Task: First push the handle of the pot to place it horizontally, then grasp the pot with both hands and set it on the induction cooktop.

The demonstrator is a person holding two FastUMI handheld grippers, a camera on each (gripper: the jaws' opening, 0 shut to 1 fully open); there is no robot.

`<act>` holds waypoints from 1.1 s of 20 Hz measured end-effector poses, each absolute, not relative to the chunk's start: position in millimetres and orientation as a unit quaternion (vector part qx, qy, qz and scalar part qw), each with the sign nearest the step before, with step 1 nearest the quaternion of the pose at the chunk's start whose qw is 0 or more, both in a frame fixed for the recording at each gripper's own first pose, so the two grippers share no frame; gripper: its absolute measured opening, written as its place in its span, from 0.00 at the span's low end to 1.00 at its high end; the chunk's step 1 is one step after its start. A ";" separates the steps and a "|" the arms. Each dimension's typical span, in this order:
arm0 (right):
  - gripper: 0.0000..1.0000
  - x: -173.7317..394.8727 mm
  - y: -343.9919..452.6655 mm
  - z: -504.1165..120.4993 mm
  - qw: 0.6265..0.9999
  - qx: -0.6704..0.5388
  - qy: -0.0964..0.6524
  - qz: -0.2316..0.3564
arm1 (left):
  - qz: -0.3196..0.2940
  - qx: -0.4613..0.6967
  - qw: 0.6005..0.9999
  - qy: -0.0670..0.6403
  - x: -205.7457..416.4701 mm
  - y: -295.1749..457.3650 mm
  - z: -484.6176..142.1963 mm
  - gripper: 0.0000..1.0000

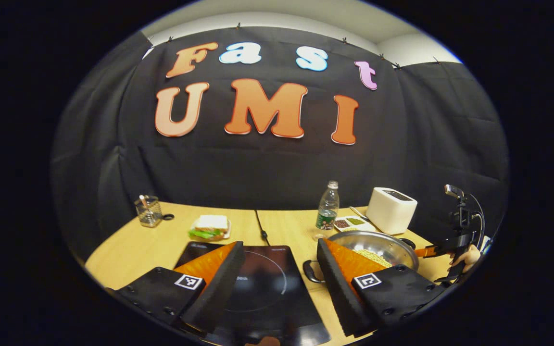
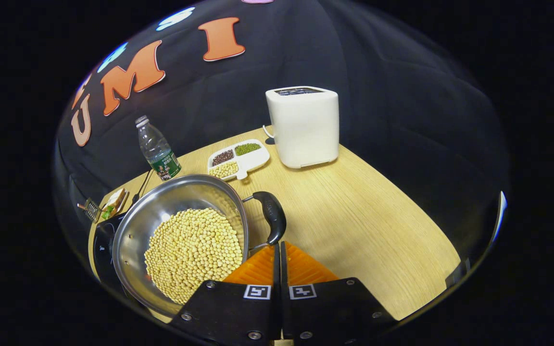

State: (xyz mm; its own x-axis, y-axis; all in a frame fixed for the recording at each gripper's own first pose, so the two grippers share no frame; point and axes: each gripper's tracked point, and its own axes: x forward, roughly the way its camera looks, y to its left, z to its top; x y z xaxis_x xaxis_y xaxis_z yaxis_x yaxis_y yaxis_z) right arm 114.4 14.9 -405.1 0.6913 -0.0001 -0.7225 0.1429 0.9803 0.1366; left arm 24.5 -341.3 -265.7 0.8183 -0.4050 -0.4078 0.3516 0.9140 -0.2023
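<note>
A steel pot (image 2: pixel 130 226) holding yellow soybeans (image 2: pixel 190 250) stands on the wooden table (image 2: pixel 354 226). Its black side handle (image 2: pixel 272 214) points toward my right gripper (image 2: pixel 277 246). That gripper is shut with nothing between its fingers, and its tips sit right at the handle's near end; I cannot tell whether they touch. My left gripper (image 1: pixel 281 245) hangs open over the black induction cooktop (image 1: pixel 267 283), left of the pot (image 1: pixel 378 238) and its other black handle (image 1: pixel 311 271). The right gripper (image 1: pixel 431 251), held by a hand, is at the pot's far side.
A white toaster (image 2: pixel 303 125), a divided tray of beans (image 2: pixel 238 158) and a water bottle (image 2: pixel 157 149) stand behind the pot. A sandwich (image 1: pixel 209 226), a glass jar (image 1: pixel 148 210) and the cooktop's cable (image 1: pixel 260 226) lie behind the cooktop.
</note>
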 end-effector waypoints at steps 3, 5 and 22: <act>0.00 119.2 15.6 -406.4 0.916 0.086 0.390 -0.027 | -0.204 -0.066 0.941 0.262 26.1 -372.5 -299.9 0.99; 0.00 114.4 10.9 -404.2 0.917 0.072 0.392 -0.020 | -0.206 -0.070 0.934 0.282 28.6 -388.2 -315.1 0.99; 0.76 165.7 35.0 -407.4 0.927 0.049 0.369 0.049 | -0.217 -0.041 0.910 0.350 45.1 -438.4 -374.5 0.99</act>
